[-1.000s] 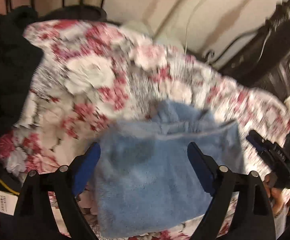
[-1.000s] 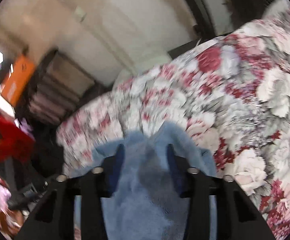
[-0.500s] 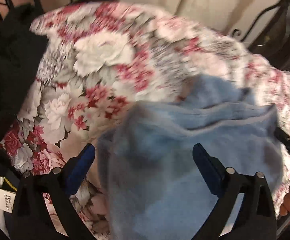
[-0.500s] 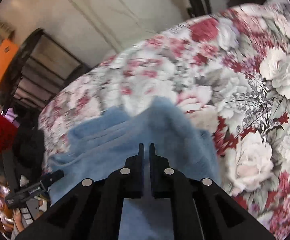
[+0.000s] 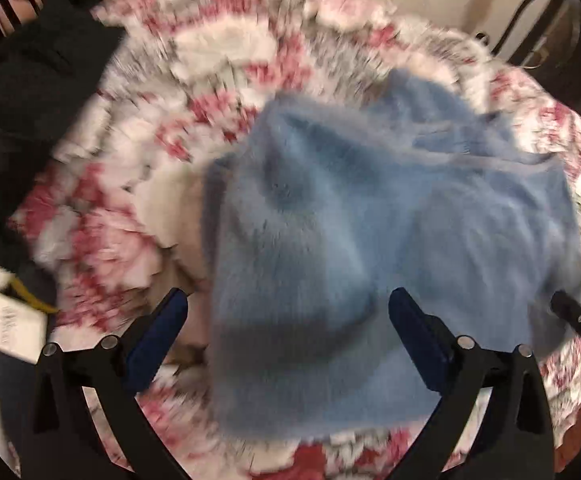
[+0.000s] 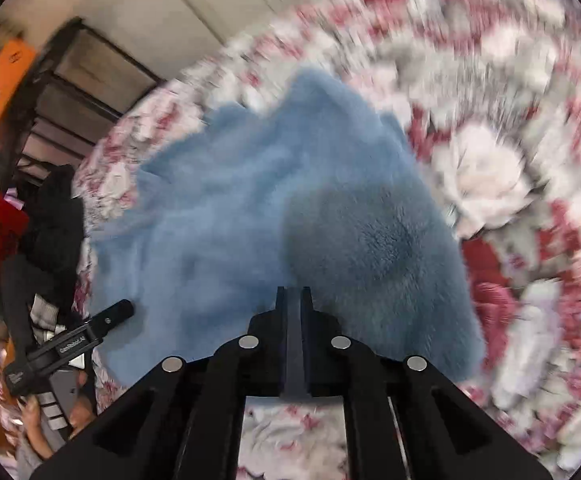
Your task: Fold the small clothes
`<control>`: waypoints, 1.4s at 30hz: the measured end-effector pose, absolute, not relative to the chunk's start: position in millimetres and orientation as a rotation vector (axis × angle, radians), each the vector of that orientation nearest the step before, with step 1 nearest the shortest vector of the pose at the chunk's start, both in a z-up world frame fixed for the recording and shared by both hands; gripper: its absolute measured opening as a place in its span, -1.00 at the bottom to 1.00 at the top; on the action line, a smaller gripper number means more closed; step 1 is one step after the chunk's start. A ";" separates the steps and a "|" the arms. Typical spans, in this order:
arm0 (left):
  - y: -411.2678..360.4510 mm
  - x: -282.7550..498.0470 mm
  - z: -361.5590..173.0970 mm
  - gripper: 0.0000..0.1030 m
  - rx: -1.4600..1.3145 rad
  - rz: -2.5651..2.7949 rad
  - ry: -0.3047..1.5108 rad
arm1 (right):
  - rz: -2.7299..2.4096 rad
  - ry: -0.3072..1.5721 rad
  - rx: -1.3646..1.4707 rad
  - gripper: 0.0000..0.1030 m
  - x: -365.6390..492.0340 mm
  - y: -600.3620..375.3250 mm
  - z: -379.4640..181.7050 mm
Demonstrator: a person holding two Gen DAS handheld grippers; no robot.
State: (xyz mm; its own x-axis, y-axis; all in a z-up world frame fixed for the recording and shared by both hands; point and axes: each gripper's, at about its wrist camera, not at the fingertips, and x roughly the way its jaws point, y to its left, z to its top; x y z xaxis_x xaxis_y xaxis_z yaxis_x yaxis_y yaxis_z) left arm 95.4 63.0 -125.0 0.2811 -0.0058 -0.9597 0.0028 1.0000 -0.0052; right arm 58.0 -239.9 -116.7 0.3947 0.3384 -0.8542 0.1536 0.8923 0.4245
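Now the blue fleece garment [image 5: 390, 216] lies flatter and more spread out on the flowered bedspread [image 5: 218, 44] than it did 1 second ago, when it was bunched up nearer the grippers. It fills more of both views, and both pictures are smeared with motion.

Over it, the left gripper [image 5: 286, 312] has its jaws spread wide; they have just been opening further, and the near left part of the garment sits between them with neither pad pressing on it. The right gripper [image 6: 293, 300] has its jaws pressed together, having closed within the last second. They sit at the near edge of the garment, but whether any fleece is caught between them I cannot tell.

In the right wrist view the left gripper's handle [image 6: 66, 344] shows at the left with a white label, too blurred to read, and a hand [image 6: 46, 420] grips it below. A white tag [image 5: 6, 320] with faint print lies at the near left in the left wrist view, also unreadable. Dark clothing [image 5: 38, 76] is heaped at the far left of the bedspread.
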 end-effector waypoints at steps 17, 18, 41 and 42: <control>43.9 36.0 -129.5 0.90 0.150 0.045 1.327 | 0.118 1.236 0.511 0.05 5.2 -252.4 -117.5; 43.2 32.6 -126.3 0.90 0.149 0.043 1.320 | 0.113 1.232 0.552 0.09 -1.7 -258.5 -114.4; -6.6 58.7 -131.2 0.90 0.183 -0.022 1.271 | 0.019 1.264 0.876 0.27 -3.0 -292.2 -152.9; -6.4 59.4 -133.5 0.90 0.184 -0.018 1.276 | 0.017 1.267 0.892 0.29 -3.2 -293.3 -154.6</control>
State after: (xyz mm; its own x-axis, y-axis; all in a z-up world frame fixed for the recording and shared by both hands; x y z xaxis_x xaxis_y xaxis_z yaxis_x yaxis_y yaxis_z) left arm 59.4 -6.4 -133.5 0.2928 0.0886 -0.9521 0.1158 0.9851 0.1273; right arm -3.2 -293.3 -154.6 0.3459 0.4714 -0.8112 0.4493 0.6758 0.5843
